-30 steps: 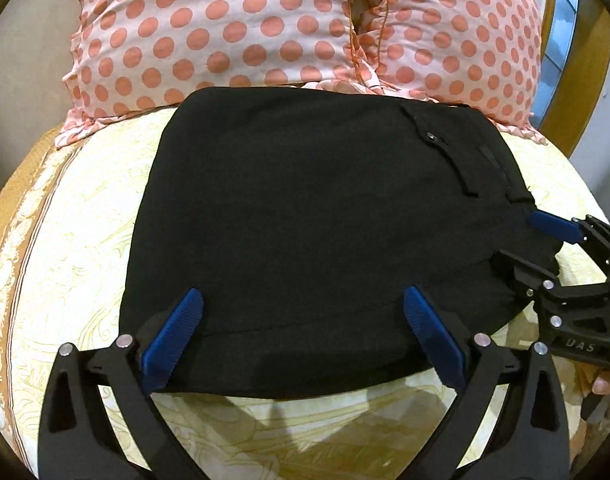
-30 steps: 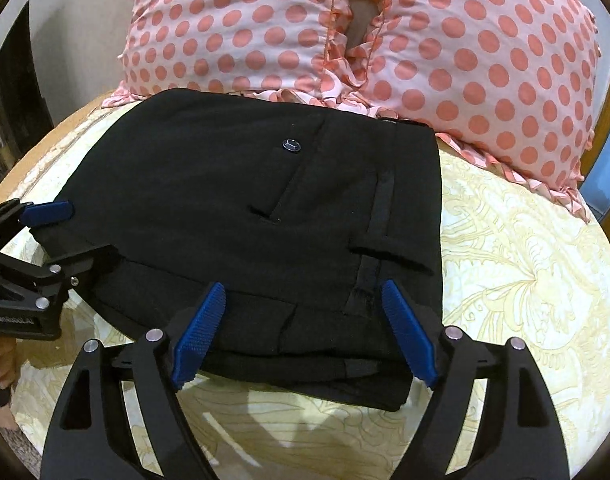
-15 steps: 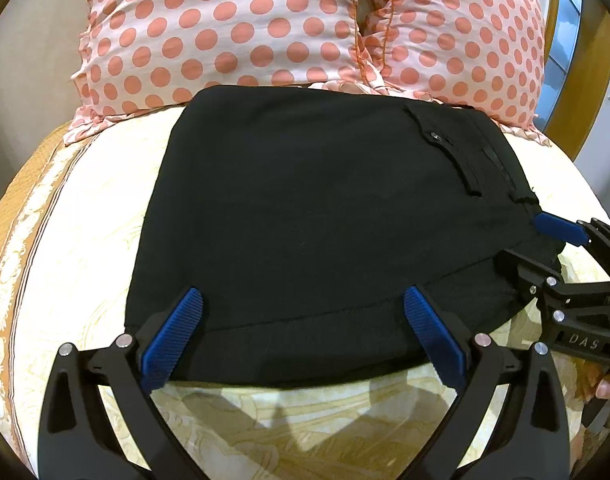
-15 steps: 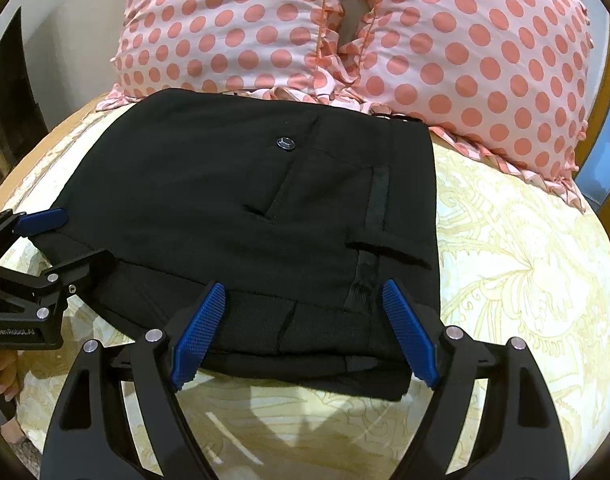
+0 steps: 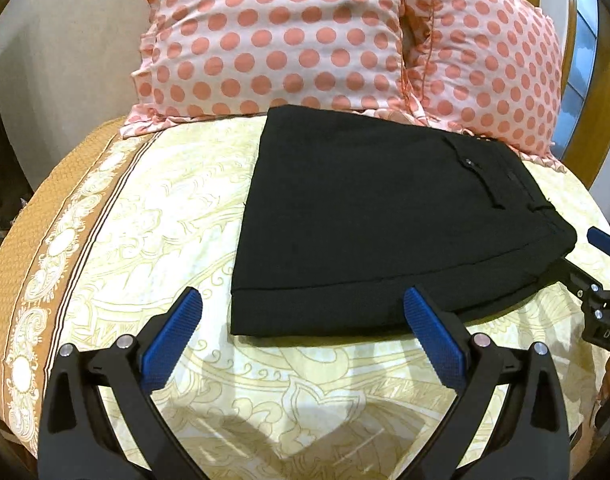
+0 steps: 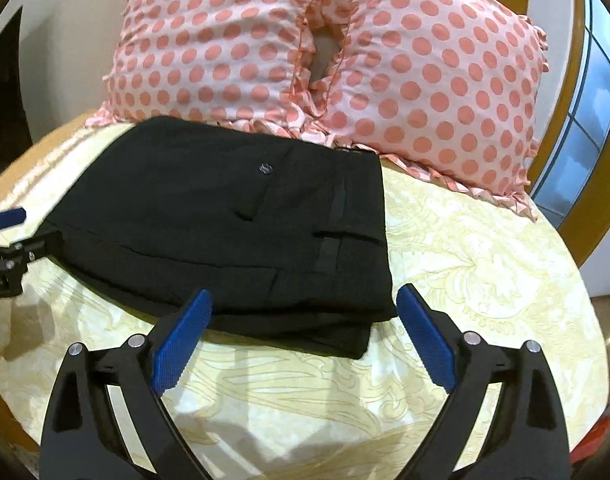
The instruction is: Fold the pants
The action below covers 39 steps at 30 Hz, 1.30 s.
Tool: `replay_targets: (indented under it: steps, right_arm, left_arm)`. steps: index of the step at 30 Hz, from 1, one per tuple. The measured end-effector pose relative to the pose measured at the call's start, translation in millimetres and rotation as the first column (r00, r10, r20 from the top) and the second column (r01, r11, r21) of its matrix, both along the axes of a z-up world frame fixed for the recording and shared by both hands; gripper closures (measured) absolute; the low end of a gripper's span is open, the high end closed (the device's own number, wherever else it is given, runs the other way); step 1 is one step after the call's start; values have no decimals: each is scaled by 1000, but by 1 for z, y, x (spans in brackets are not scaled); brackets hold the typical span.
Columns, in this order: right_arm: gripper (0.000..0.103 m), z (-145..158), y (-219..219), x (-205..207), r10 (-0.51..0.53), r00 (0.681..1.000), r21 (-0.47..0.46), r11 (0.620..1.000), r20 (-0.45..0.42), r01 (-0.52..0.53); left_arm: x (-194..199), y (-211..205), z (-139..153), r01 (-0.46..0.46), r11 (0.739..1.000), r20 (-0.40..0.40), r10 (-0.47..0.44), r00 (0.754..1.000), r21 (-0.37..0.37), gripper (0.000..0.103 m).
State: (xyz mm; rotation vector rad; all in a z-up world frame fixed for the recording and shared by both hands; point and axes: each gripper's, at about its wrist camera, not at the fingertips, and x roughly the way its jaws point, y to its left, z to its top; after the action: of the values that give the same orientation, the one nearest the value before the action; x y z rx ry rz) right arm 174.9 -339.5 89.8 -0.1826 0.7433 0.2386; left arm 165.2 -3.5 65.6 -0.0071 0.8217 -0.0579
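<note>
Folded black pants (image 5: 369,224) lie on the bed (image 5: 145,216), their far edge touching two dotted pillows (image 5: 289,40). Bare sheet spreads left and near. Both the left gripper (image 5: 301,336) and the right gripper (image 6: 305,332) hover with fingers (image 5: 173,332) wide, holding nothing.

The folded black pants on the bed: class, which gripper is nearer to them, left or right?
Right. The right gripper straddles the near edge of the pants, open. The left gripper sits off their near left corner, open, mostly over the bedsheet.
</note>
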Motion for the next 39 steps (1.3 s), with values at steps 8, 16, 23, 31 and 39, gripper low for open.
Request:
replay_targets:
  steps: [8,16,23,31,39]
  right_arm:
    - [7,-18,13,17,0,997,-47,999,-82,-4]
    - [4,-26,13,19,3,995,-49,999,-103,-8]
    - [2,-16,-2,6,-14,997,8,1000,-80,15]
    - [1,-10,-21,-38,-47,998,137,989,-44,53]
    - [1,-29,-9,-63,-45,996,185,981,-73,58]
  left_arm:
    - [8,-25,0,74,996,6,-74,997,47,2]
    - [23,-26,-19,94,995,-87,-93,992,18,2]
    - [3,-16,-7,67,998,-41,-66,997,11,2]
    - [-47,2,10,-15,998,93,9,996,65,2]
    - [-75,7,-11,-27,999,51,25,998,39,2]
